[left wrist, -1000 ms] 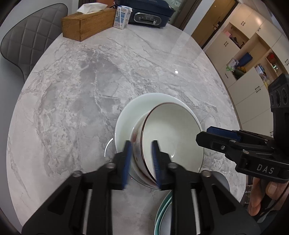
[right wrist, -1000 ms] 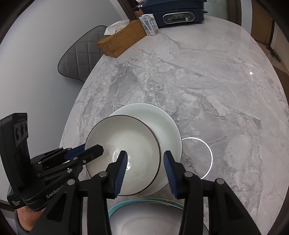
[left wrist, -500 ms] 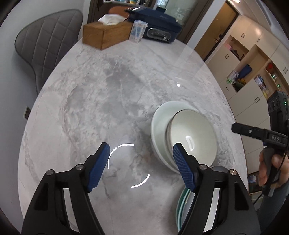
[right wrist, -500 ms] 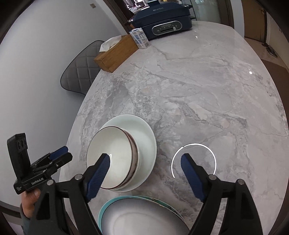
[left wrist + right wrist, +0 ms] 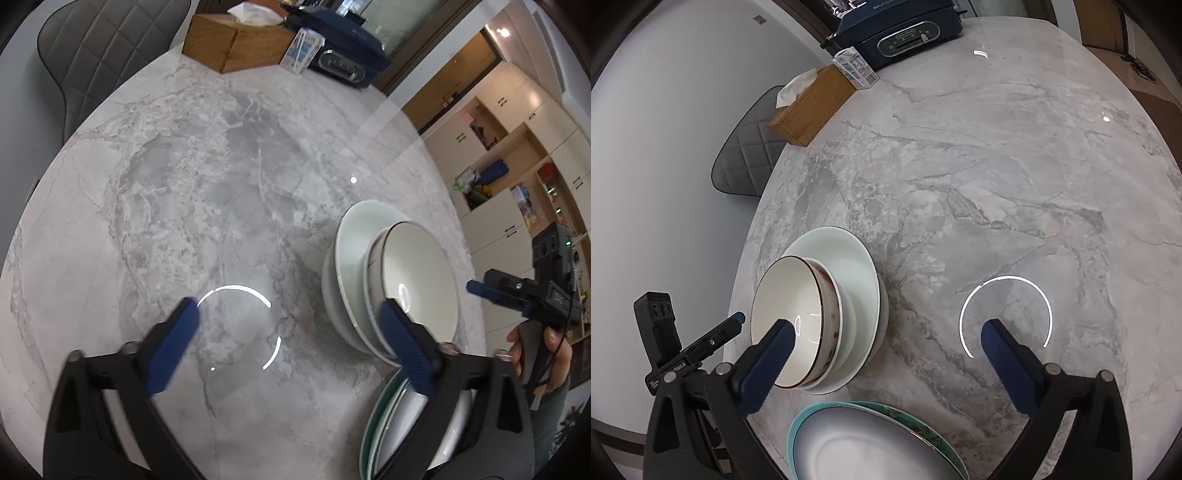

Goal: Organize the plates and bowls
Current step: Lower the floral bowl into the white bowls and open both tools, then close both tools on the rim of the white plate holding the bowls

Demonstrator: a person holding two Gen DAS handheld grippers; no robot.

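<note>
A white bowl with a dark rim is nested in a red-patterned bowl. Both sit in a wide white dish on the marble table. A stack of teal-rimmed plates lies just in front of them. My left gripper is to the left of the bowls, its jaws opening wide with nothing between them. My right gripper is to the right of the bowls, its jaws also opening and empty. Neither gripper touches the bowls.
At the table's far side stand a wooden tissue box, a small carton and a dark blue appliance. A grey quilted chair sits beyond the edge. Cabinets line the right.
Both grippers let go of the dark-rimmed bowl, opened wide and drew back and apart. The bowl now rests in the stack on the wide white dish.
</note>
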